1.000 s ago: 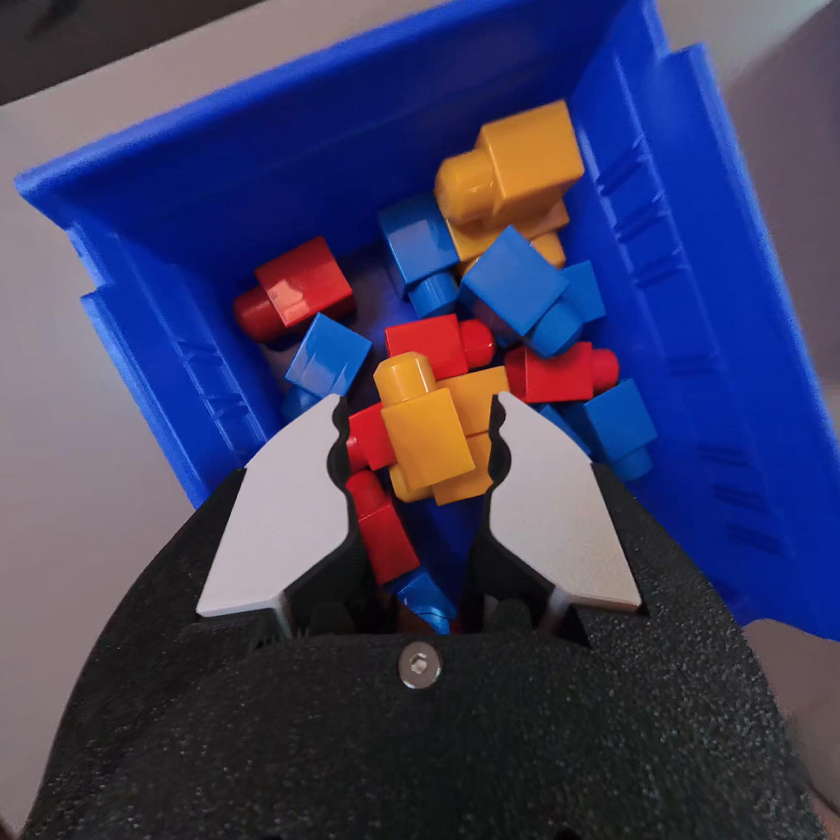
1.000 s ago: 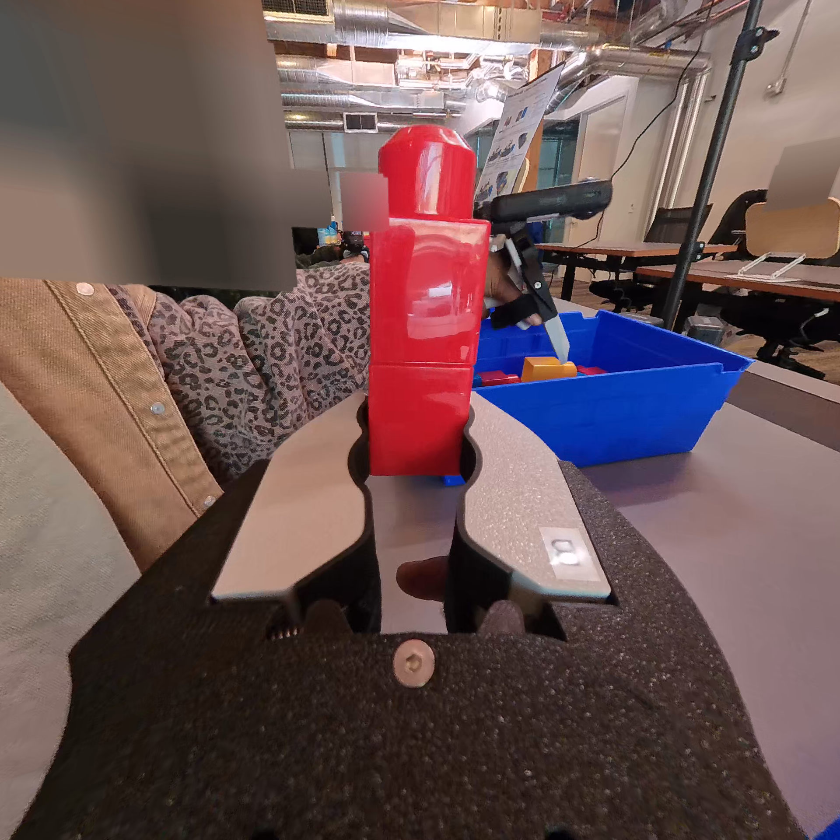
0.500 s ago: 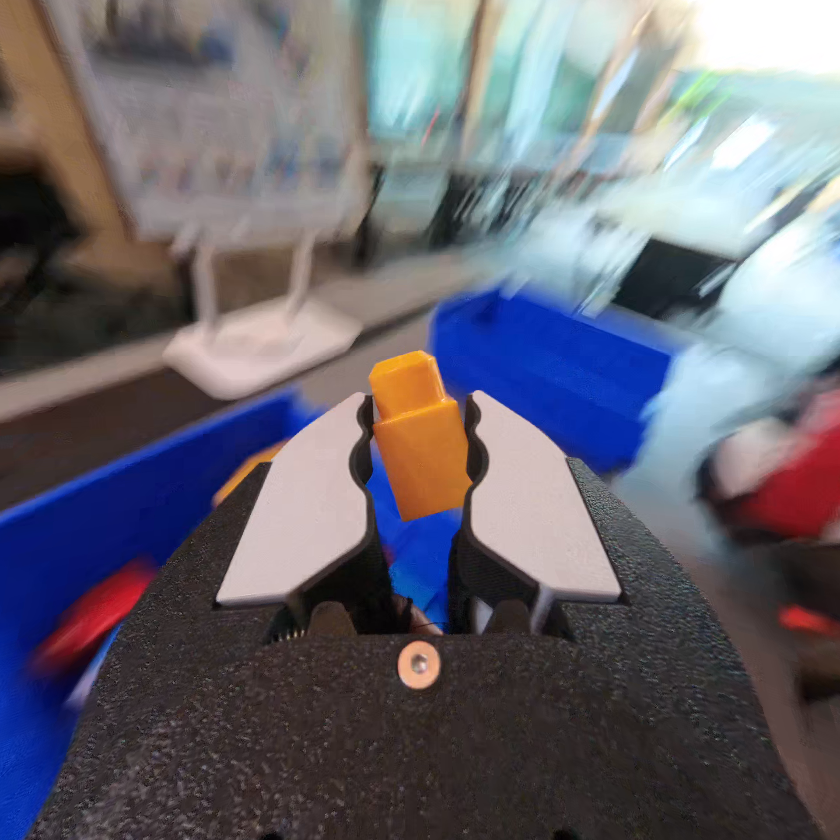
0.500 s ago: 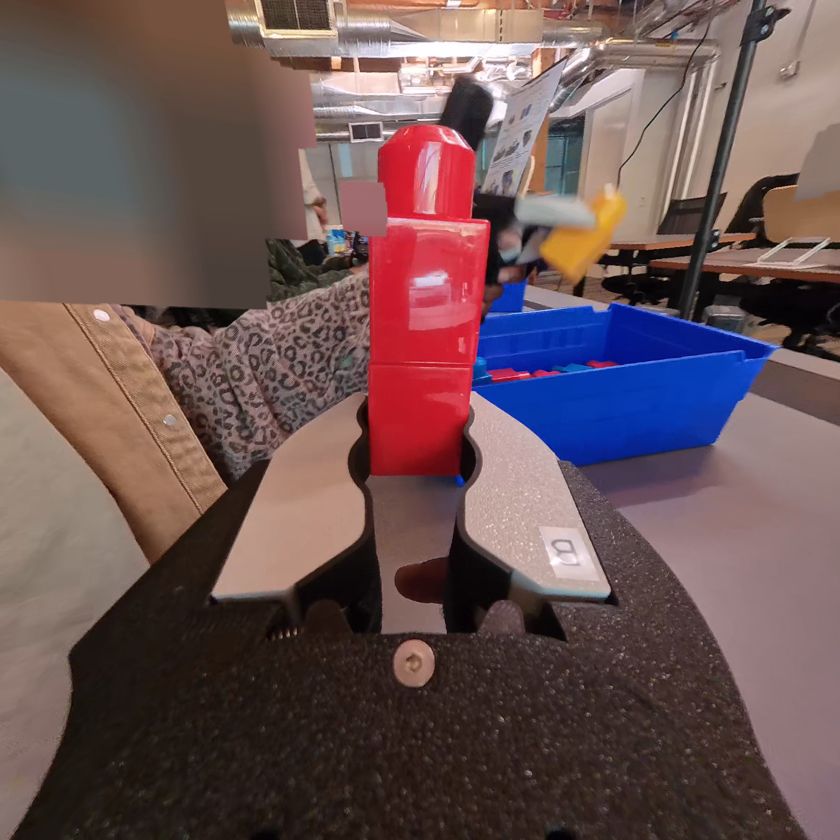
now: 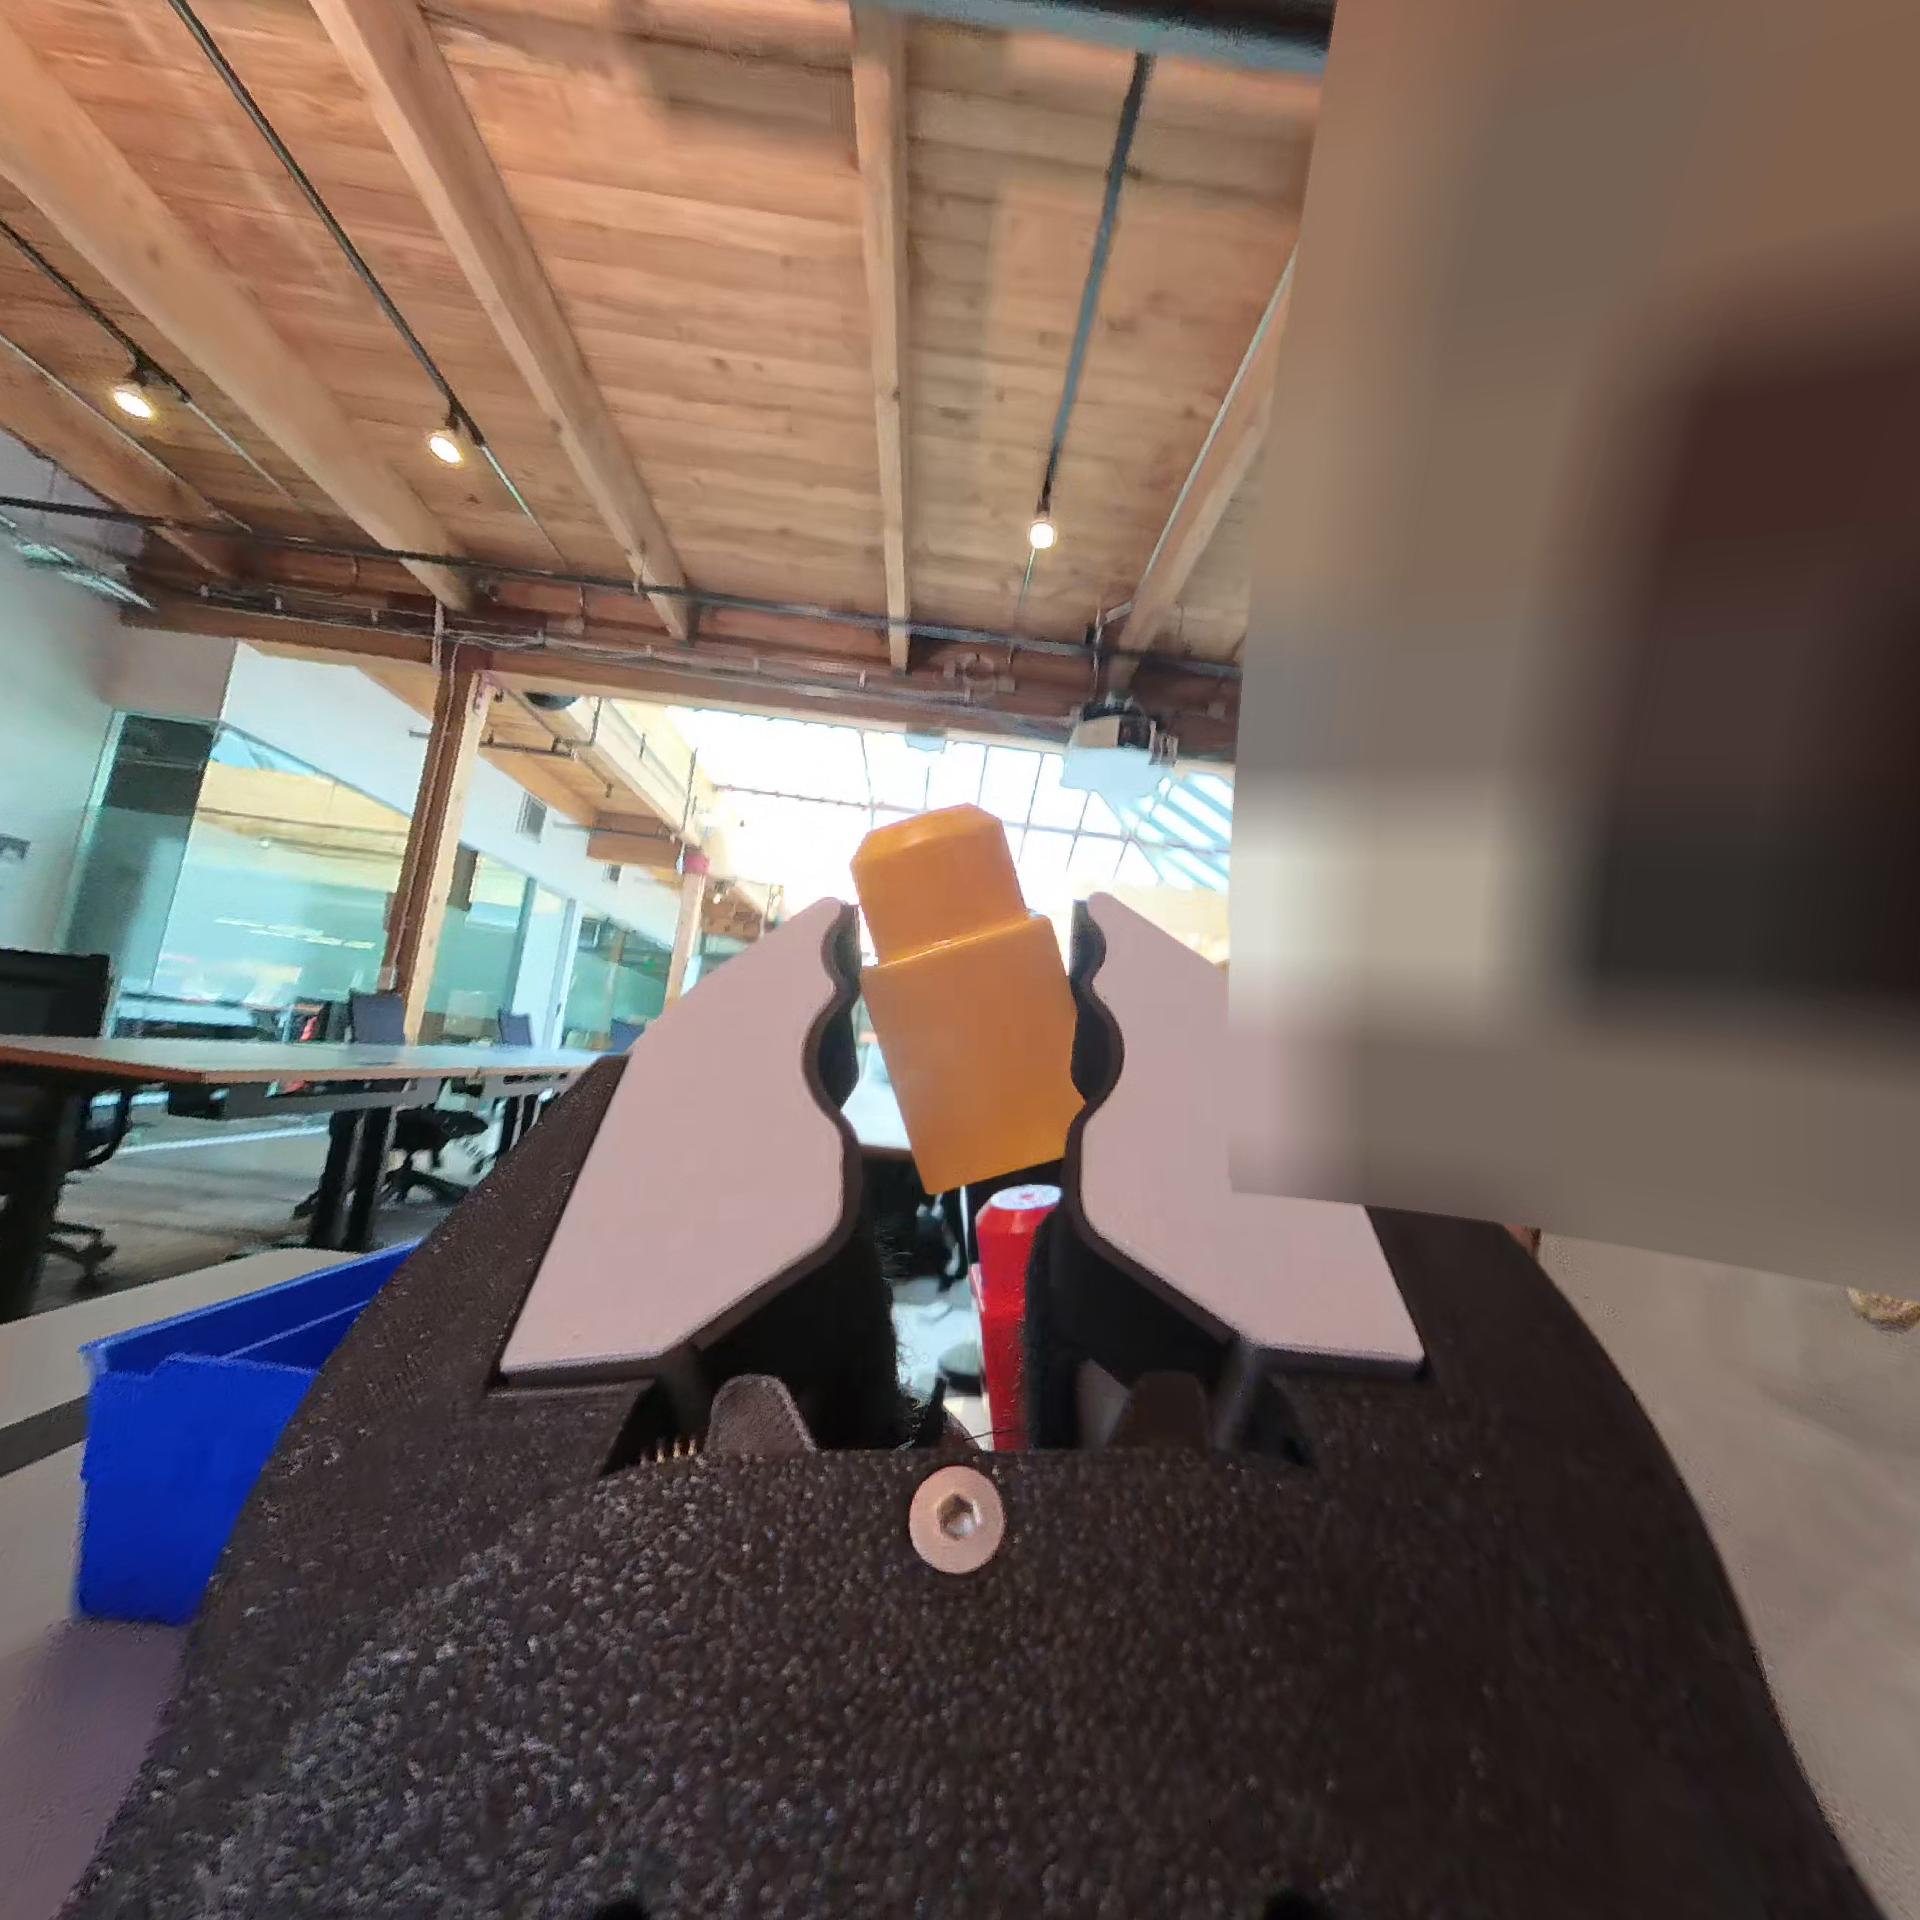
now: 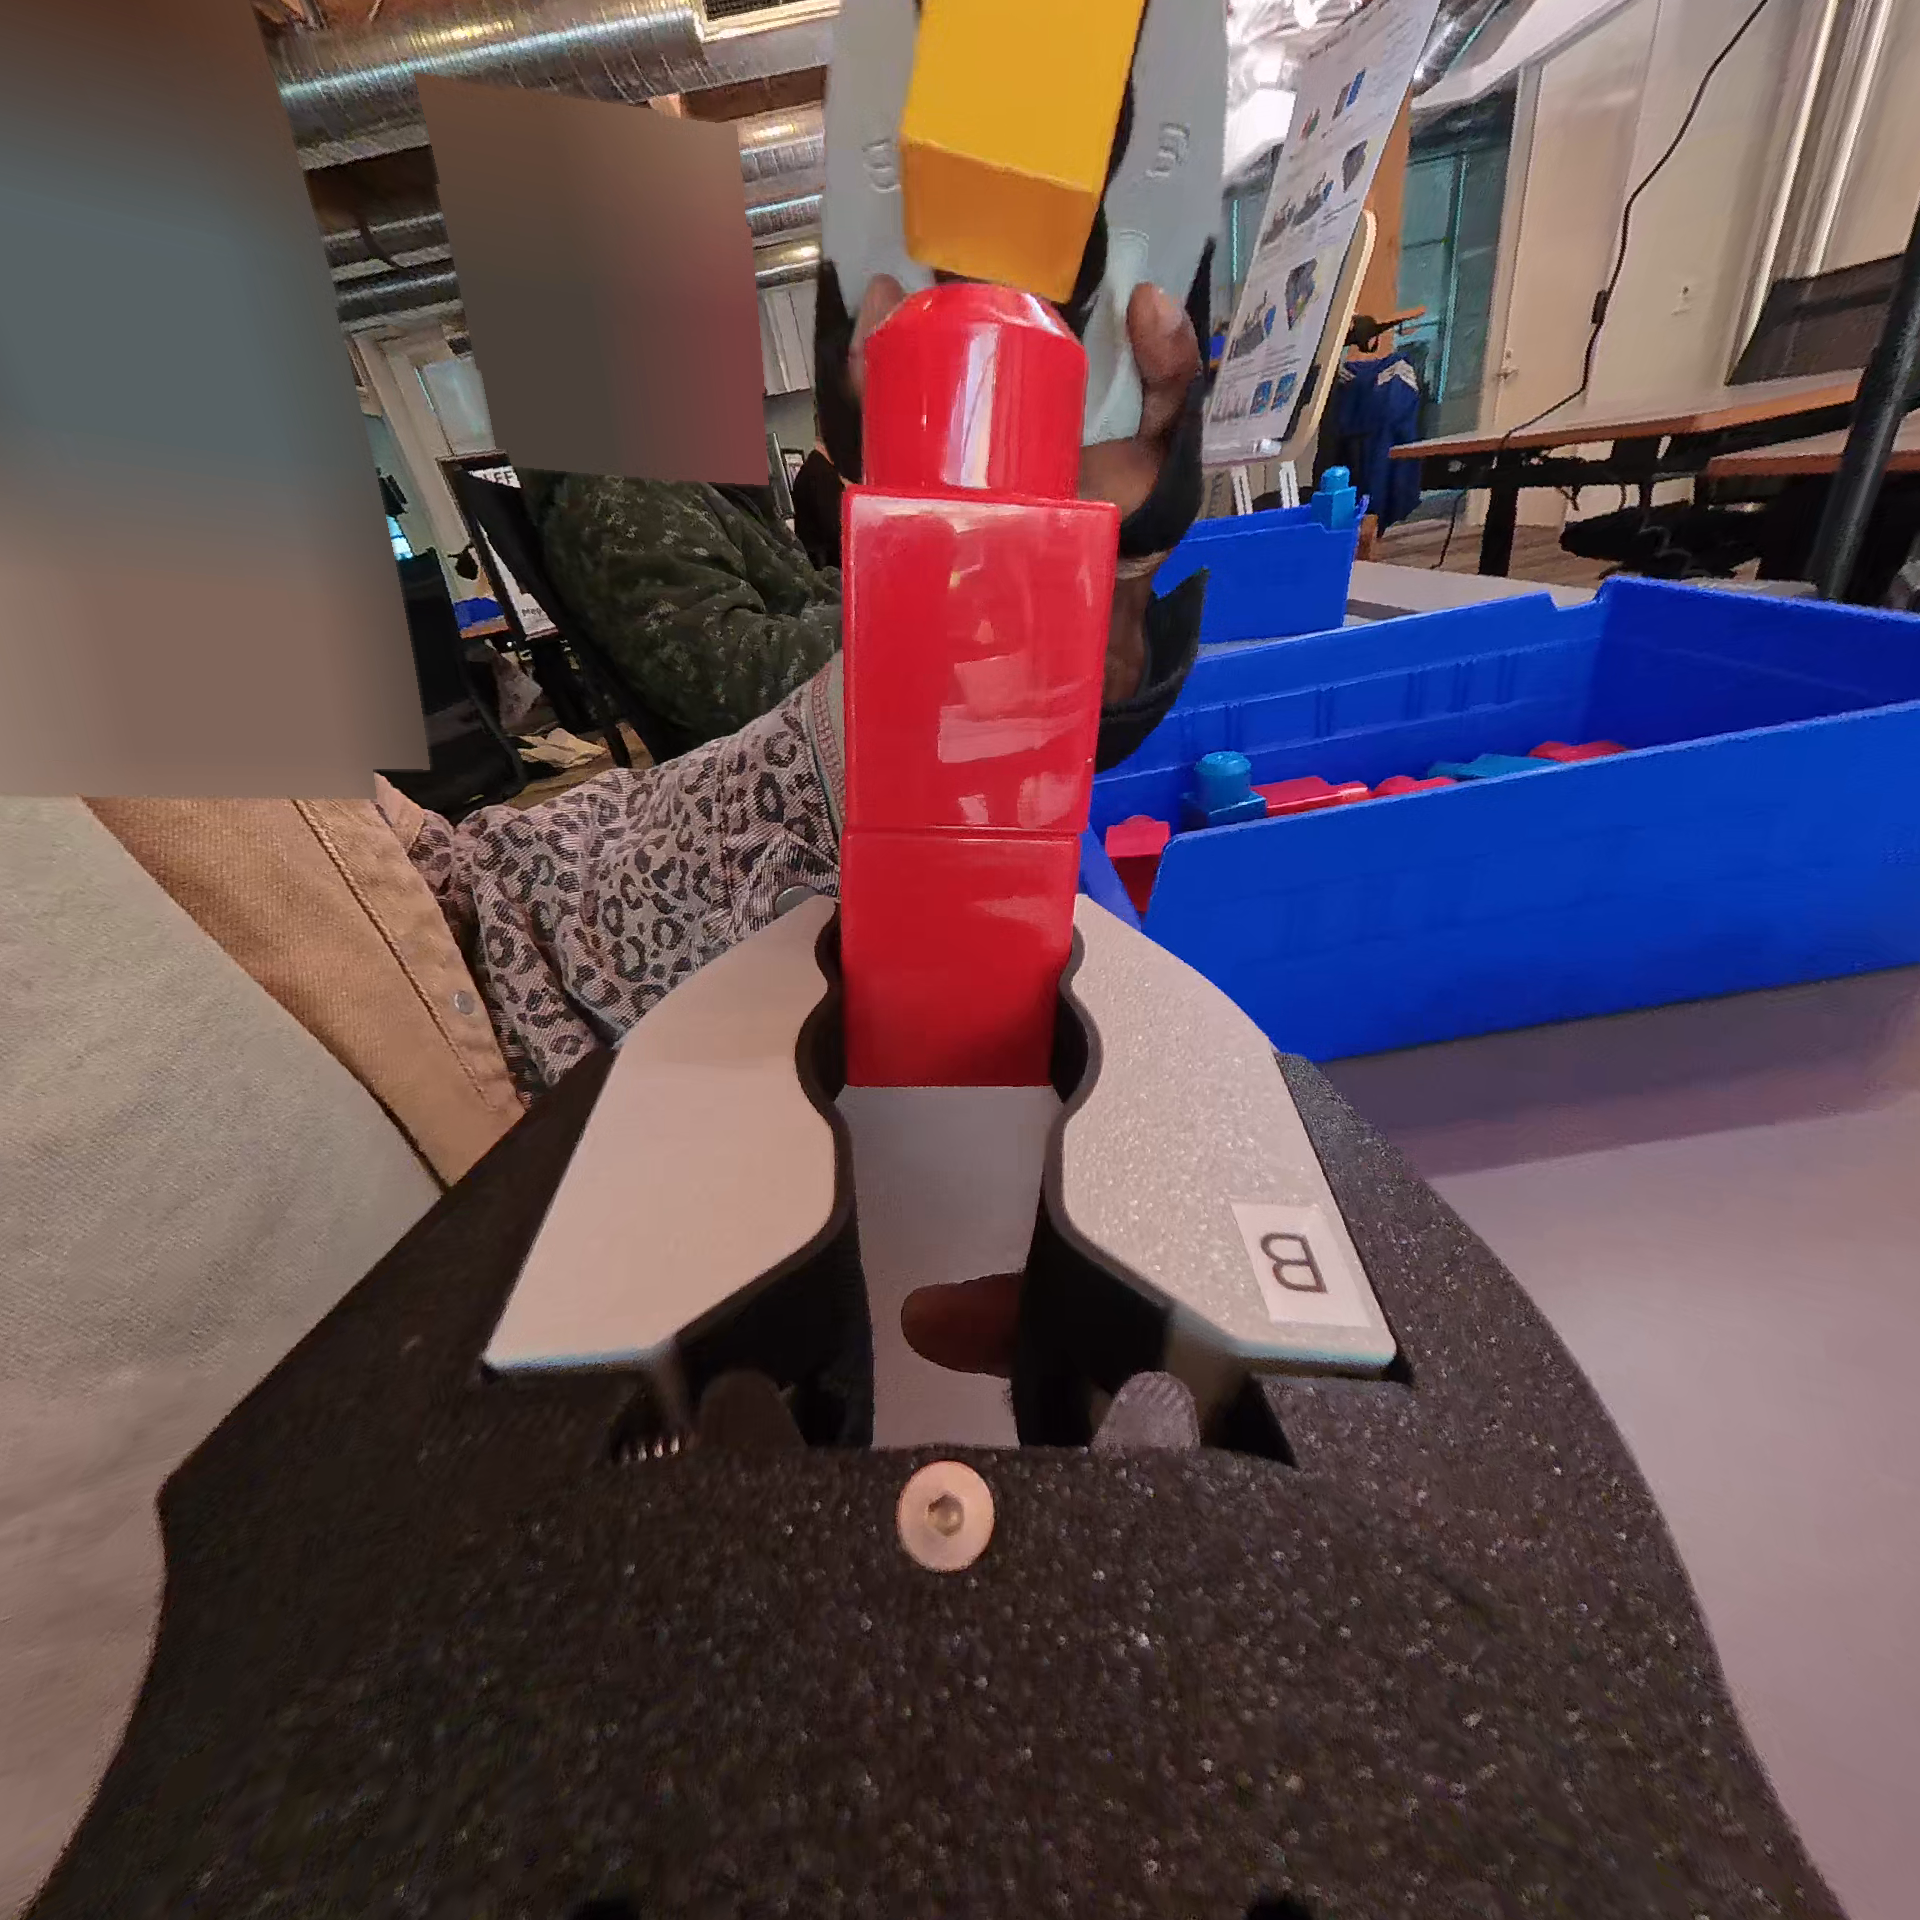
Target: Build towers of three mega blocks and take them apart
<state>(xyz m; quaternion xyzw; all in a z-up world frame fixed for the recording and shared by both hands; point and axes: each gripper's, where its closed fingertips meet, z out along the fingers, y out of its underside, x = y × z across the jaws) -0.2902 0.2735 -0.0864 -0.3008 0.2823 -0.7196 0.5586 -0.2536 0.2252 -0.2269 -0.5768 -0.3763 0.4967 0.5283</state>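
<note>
- The grey worktop (image 6: 1662, 1247) carries a blue bin (image 6: 1558, 914) of loose blocks just right of the two-block red stack (image 6: 971, 790). The stack stands upright on the worktop.
- The right hand-held gripper (image 6: 951, 997) is clamped on the stack's bottom block, both pads pressed to its sides. Judged best: keep that grip firm and the stack vertical, so it can take a downward push.
- The left hand-held gripper (image 5: 966, 997) grips the yellow block (image 5: 966, 1039), stud away from the stack, tilted slightly. In the right wrist view the block (image 6: 997, 197) hangs directly over the red stud (image 6: 971, 384), corner lowest, at or just above it.
- To do the step well, level the yellow block so its hollow base squares with the stud, then press straight down.
- A second ago the left hand-held gripper was open over the bin, around a yellow block; now that block is lifted out and above the stack. The red stack has not moved.
</note>
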